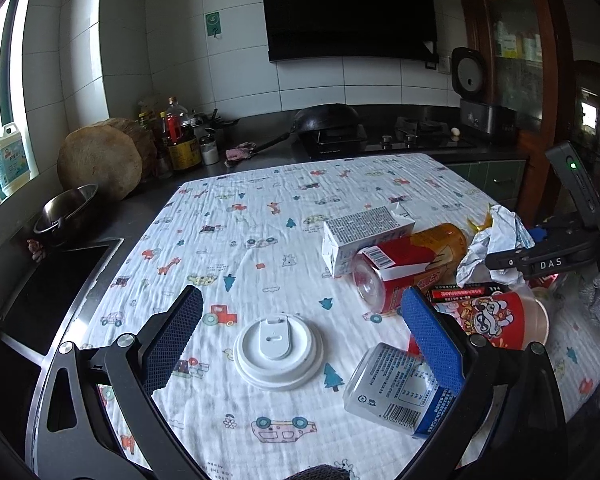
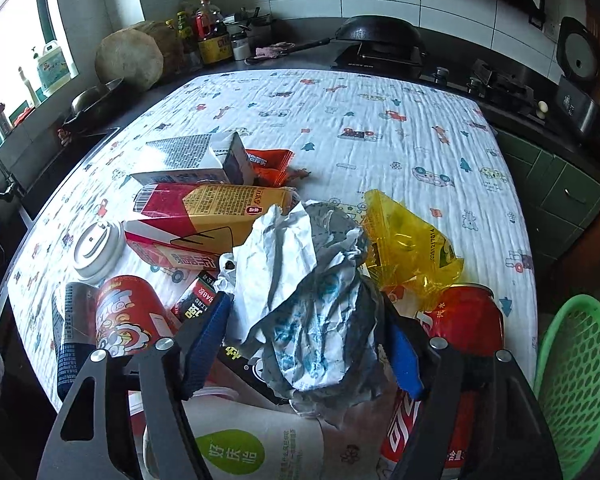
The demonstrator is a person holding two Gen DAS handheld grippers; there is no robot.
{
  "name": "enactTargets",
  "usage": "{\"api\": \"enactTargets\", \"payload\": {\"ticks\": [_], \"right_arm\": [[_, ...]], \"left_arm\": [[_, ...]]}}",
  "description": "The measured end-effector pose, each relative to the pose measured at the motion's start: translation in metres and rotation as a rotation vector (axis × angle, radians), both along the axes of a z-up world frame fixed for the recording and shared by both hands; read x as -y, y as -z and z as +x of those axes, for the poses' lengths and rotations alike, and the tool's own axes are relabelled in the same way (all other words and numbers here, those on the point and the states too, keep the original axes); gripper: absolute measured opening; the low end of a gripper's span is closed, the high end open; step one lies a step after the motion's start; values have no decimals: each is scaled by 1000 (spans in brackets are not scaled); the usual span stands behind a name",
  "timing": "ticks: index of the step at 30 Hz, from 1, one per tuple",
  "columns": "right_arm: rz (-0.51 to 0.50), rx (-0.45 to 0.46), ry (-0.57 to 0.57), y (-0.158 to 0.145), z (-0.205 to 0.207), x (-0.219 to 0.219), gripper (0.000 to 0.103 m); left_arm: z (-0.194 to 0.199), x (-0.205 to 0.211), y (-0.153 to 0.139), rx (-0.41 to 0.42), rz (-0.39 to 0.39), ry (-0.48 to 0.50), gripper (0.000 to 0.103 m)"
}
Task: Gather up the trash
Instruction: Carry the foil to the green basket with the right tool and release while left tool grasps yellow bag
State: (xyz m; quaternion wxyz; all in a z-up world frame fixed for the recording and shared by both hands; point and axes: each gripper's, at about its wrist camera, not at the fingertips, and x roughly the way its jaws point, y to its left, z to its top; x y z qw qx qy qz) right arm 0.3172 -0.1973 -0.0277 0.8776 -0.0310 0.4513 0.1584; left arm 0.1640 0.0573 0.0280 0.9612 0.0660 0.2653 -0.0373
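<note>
Trash litters the near right part of a table covered by a white cloth (image 1: 260, 216) printed with small cars and trees, and we see it first from the left wrist. Behind the table runs a dark kitchen counter with a black wok (image 1: 326, 118) on the stove, oil bottles (image 1: 178, 128) and a round wooden board (image 1: 100, 160) by the window. Our left gripper (image 1: 300, 328) hangs with its jaws released, a white plastic lid (image 1: 278, 350) lying flat on the cloth between the blue pads, touched by neither. A clear bottle with a blue label (image 1: 392, 390) lies just beside the right pad. Farther off lie a white carton (image 1: 360, 236) and a red and yellow carton (image 1: 404, 268). The far and left stretches of cloth are bare.

From the right wrist, our right gripper (image 2: 304, 344) has its jaws clenched on a crumpled paper wrapper (image 2: 300, 308), white with blue print, both pads pressing its sides. Around it crowd a yellow plastic bag (image 2: 404, 240), a red can (image 2: 468, 320), a red printed cup (image 2: 132, 316) and a paper cup with a green mark (image 2: 256, 448). A green plastic basket (image 2: 580, 380) stands off the table's right edge. The far half of the cloth lies open.
</note>
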Motion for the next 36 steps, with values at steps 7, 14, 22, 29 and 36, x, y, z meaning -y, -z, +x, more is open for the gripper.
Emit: {"api": "enactTargets", "payload": {"ticks": [7, 14, 22, 29, 36], "right_arm": [[67, 46, 27, -19, -11, 14, 52], [152, 154, 88, -60, -30, 47, 51], [186, 240, 215, -92, -52, 114, 51], [141, 260, 343, -91, -66, 169, 51], [91, 201, 462, -60, -62, 226, 51]], "left_arm": [[22, 29, -21, 17, 15, 113, 93], [50, 82, -37, 2, 45, 283, 91], [99, 152, -16, -117, 128, 515, 90], [129, 201, 11, -229, 136, 656, 87], [147, 233, 29, -298, 161, 723, 87]]}}
